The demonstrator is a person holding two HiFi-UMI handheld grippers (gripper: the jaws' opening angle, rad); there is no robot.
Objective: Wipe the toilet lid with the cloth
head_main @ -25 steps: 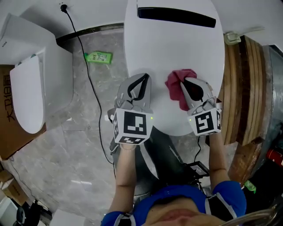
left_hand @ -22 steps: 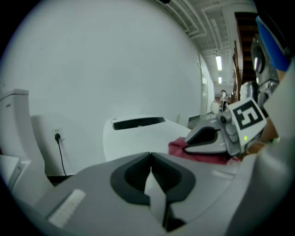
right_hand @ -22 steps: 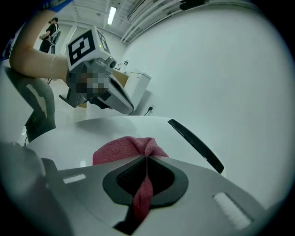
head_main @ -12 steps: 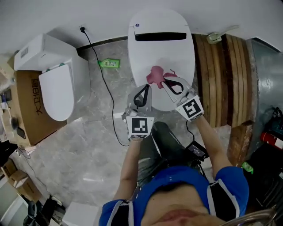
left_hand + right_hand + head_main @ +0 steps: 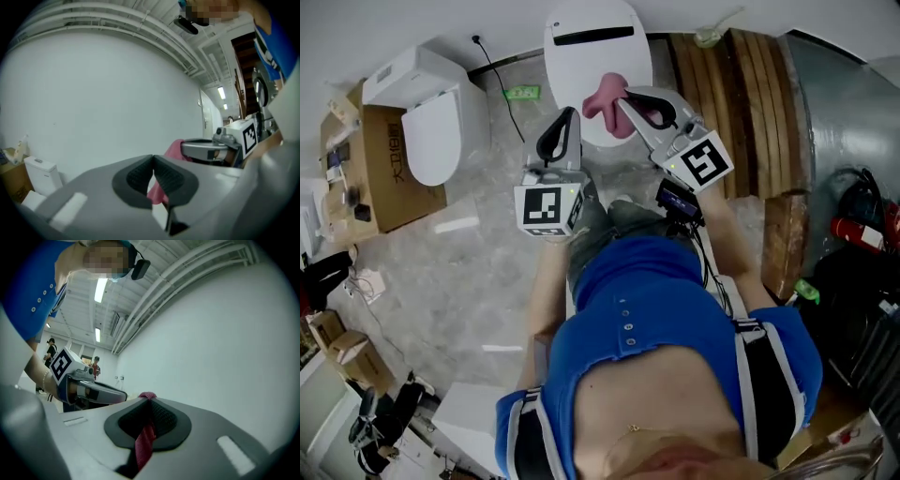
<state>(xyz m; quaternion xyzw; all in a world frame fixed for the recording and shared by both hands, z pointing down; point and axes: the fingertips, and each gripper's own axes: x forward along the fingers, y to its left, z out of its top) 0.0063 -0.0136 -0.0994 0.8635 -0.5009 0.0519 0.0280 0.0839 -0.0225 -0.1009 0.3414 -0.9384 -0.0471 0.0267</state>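
The right gripper's jaws pinch a pink cloth over the toilet lid. The left gripper's jaws are closed and empty.

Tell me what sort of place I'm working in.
Probably a storeroom or test workshop, not a home bathroom. The toilet ahead has a second toilet standing loose to its left beside a cardboard box, and wooden planks sit at its right.
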